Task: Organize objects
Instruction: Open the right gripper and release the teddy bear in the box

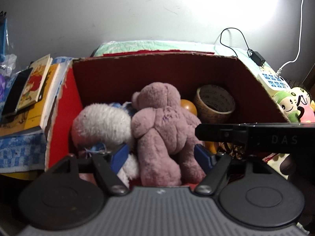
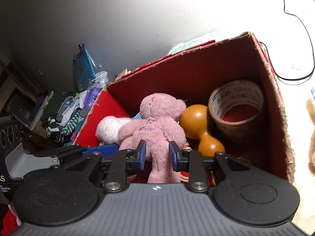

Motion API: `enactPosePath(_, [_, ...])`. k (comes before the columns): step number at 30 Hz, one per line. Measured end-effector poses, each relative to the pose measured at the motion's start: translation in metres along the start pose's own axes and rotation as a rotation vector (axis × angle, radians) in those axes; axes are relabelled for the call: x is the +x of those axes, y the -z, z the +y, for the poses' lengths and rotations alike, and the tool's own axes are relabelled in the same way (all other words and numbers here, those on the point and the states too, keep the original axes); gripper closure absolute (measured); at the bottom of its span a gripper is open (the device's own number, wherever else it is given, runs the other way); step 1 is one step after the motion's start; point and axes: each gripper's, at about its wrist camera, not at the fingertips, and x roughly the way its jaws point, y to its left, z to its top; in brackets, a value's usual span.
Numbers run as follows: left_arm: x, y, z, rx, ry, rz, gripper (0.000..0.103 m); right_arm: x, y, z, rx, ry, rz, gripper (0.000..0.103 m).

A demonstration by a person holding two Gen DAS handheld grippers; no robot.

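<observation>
The pink teddy bear [image 2: 155, 129] sits inside the red cardboard box [image 2: 196, 74], its lower body between the blue pads of the right hand-held gripper [image 2: 157, 155], which closes on it. The left hand-held gripper [image 1: 161, 155] is spread wide around the bear, pads apart from it. Beside the bear lie a white plush [image 1: 102, 122], an orange wooden gourd [image 2: 200, 129] and a tape roll [image 2: 236, 106]. Only the left view shows books [image 1: 33, 84] and a power strip [image 1: 273, 80]; only the right view shows piled clothes [image 2: 65, 116].
</observation>
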Motion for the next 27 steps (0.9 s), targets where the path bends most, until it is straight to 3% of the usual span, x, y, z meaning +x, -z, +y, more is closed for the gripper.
enactPosePath(13, [0.006,-0.005,-0.015,0.008,-0.069,0.046,0.017,0.003,0.004,0.008,-0.035,0.158,-0.033,0.074])
enactPosePath(27, [0.006,-0.007,-0.016,-0.007,-0.102,0.061,0.014,0.001,0.005,0.009,-0.030,0.198,-0.038,0.075])
